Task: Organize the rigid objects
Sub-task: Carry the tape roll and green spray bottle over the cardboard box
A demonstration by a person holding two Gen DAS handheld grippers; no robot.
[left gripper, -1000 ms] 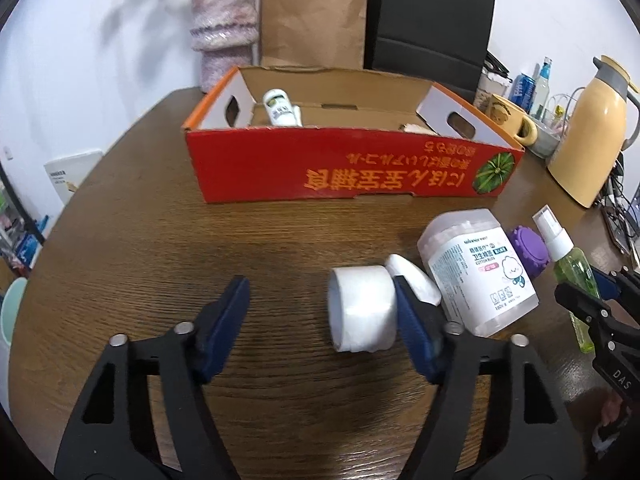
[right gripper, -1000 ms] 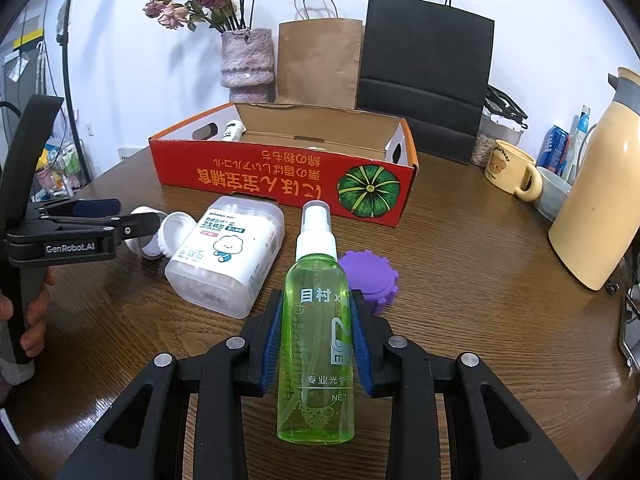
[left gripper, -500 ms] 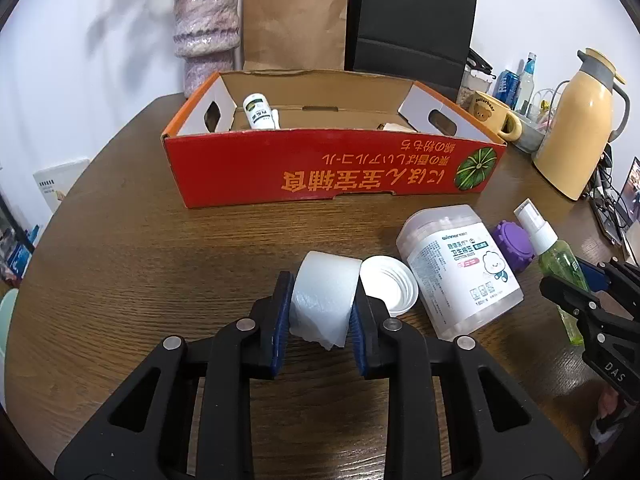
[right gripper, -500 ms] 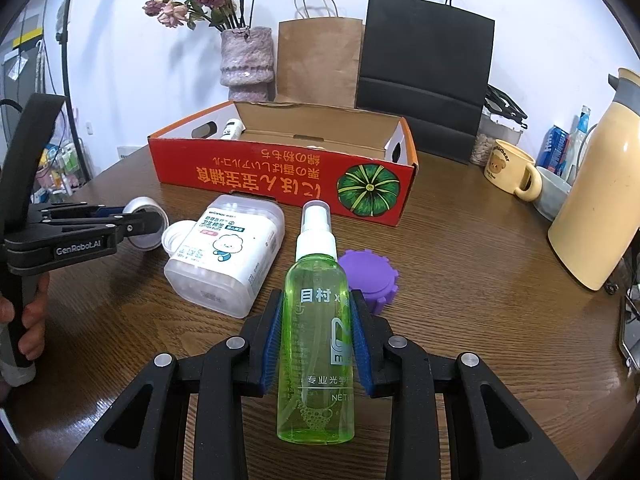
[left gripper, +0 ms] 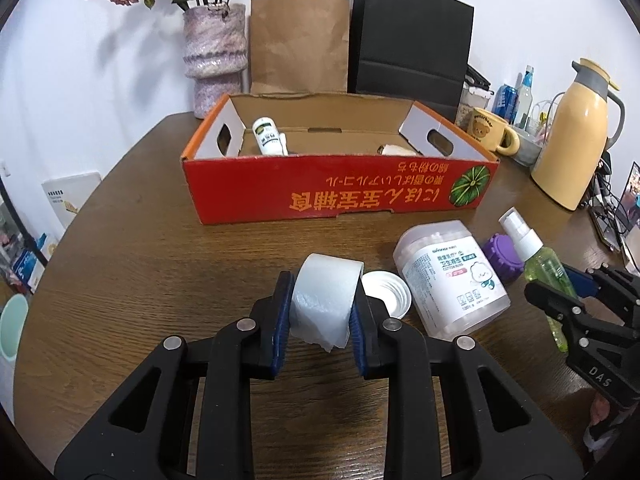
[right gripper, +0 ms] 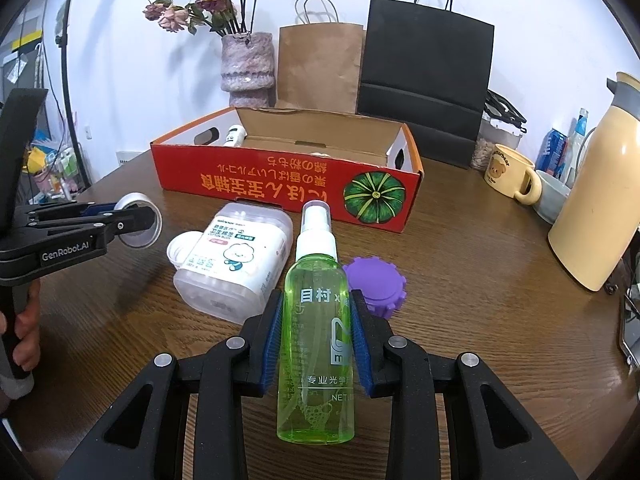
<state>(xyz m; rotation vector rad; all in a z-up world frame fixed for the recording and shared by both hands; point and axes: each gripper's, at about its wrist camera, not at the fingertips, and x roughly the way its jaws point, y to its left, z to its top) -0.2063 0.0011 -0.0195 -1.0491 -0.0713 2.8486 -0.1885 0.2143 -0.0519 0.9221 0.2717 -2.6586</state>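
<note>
My left gripper (left gripper: 319,312) is shut on a white tape roll (left gripper: 325,300) and holds it lifted above the wooden table; it also shows in the right wrist view (right gripper: 138,220). My right gripper (right gripper: 318,336) is shut on a green spray bottle (right gripper: 318,344), which shows at the right of the left wrist view (left gripper: 544,272). A red cardboard box (left gripper: 340,196) stands open behind, with a small white bottle (left gripper: 269,136) inside at its left end. On the table lie a clear cotton-swab box (left gripper: 450,276), a white lid (left gripper: 387,292) and a purple cap (right gripper: 376,280).
A yellow thermos (left gripper: 576,136), a yellow mug (left gripper: 490,130), bottles and a bowl stand at the right. A vase with dried flowers (left gripper: 216,56), a brown paper bag (left gripper: 300,44) and a black bag (left gripper: 410,36) stand behind the box.
My left gripper closed on the tape roll and lifted it off the table, nearer the box. My right gripper stayed shut on the spray bottle without moving.
</note>
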